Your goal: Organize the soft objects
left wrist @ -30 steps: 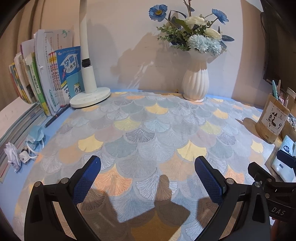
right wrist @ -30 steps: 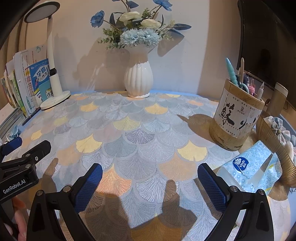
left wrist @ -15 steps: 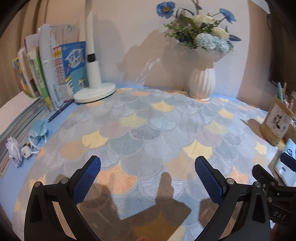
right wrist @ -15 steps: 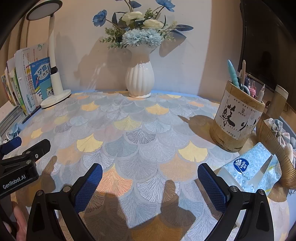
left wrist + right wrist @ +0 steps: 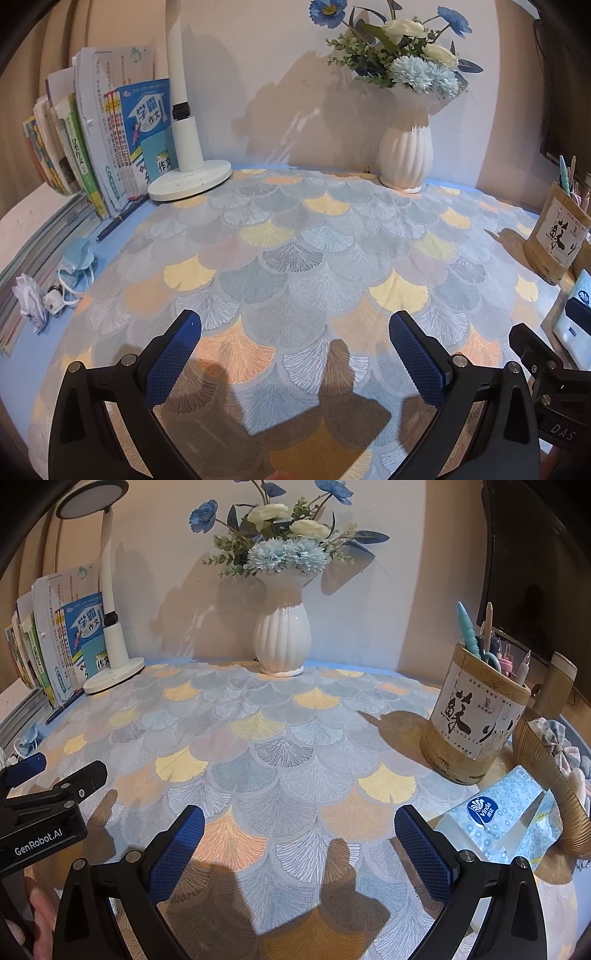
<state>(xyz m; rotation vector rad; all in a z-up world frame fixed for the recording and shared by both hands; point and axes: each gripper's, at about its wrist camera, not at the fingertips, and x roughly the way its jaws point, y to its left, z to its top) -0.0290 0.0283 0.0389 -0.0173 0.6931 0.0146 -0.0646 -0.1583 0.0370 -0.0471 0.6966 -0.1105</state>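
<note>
Both grippers, left (image 5: 294, 341) and right (image 5: 299, 827), hover with jaws spread and empty over the bare cloth (image 5: 280, 738), seemingly poised to begin. The soft things wait apart: mask (image 5: 79, 254) far left, tissue pack (image 5: 509, 816) and basket (image 5: 543, 753) right.

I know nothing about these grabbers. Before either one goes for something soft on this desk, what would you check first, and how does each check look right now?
1. Left gripper open and holding nothing: ok, blue pads spread wide over the patterned mat.
2. Right gripper open and holding nothing: ok.
3. Soft things in sight: ok. A face mask and a crumpled tissue lie at the left edge; a tissue pack lies on the right.
4. Somewhere to put them: cannot tell. A basket with cloth in it stands beside the tissue pack, but most of it is out of frame.
5. Breakables out of the way: ok, the vase stands at the back.
</note>
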